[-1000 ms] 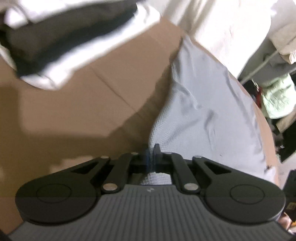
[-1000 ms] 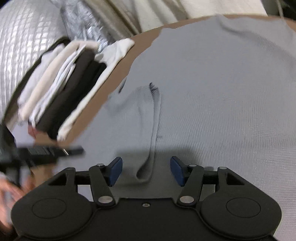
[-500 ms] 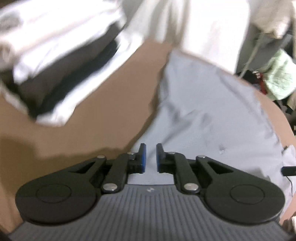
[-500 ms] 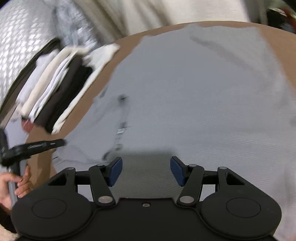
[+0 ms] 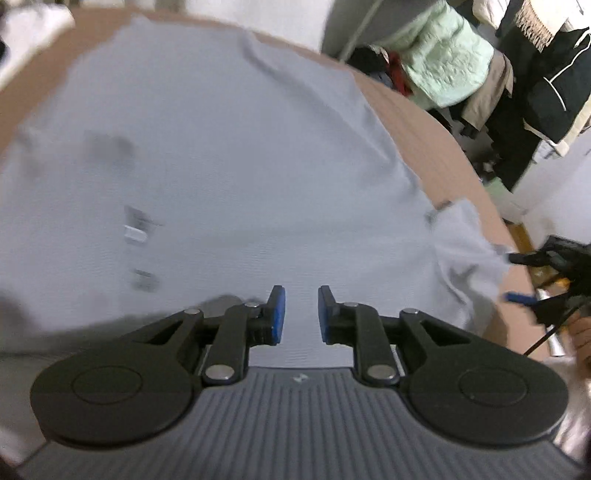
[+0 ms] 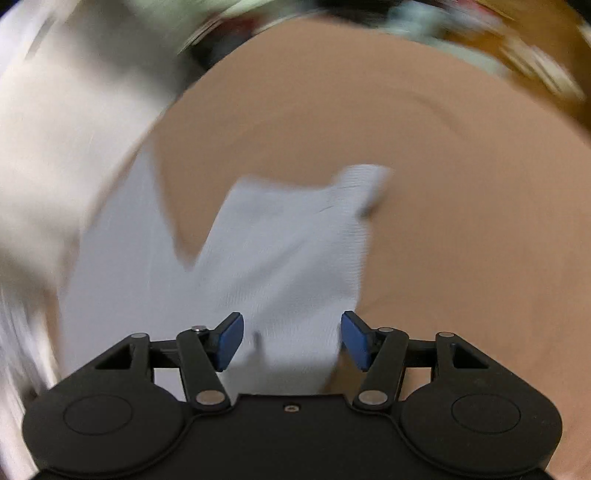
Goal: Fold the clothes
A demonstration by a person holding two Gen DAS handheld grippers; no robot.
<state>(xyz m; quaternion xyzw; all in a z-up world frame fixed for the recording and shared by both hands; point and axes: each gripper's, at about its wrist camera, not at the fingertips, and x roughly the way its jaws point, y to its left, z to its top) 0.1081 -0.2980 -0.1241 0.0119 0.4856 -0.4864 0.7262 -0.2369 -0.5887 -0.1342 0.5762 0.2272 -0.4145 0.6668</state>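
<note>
A light grey shirt (image 5: 229, 155) lies spread flat on the brown table (image 5: 417, 122). My left gripper (image 5: 297, 314) is open and empty, hovering just above the shirt's near middle. The shirt's sleeve (image 5: 465, 251) sticks out at the right, and the right gripper shows there at the frame's edge (image 5: 517, 277). In the blurred right wrist view, my right gripper (image 6: 291, 339) is open with that grey sleeve (image 6: 291, 240) lying between and ahead of its blue pads (image 6: 231, 341). It does not hold the cloth.
A folded white garment corner (image 5: 26, 33) shows at the far left. Hanging clothes, a pale green jacket (image 5: 443, 55) and a dark coat (image 5: 546, 85), stand beyond the table's right edge. A white fabric mass (image 6: 55, 140) lies left of the sleeve.
My left gripper let go of the shirt edge, opened wider and swung right over the shirt. My right gripper swung fast to the right, from the shirt's body to its sleeve.
</note>
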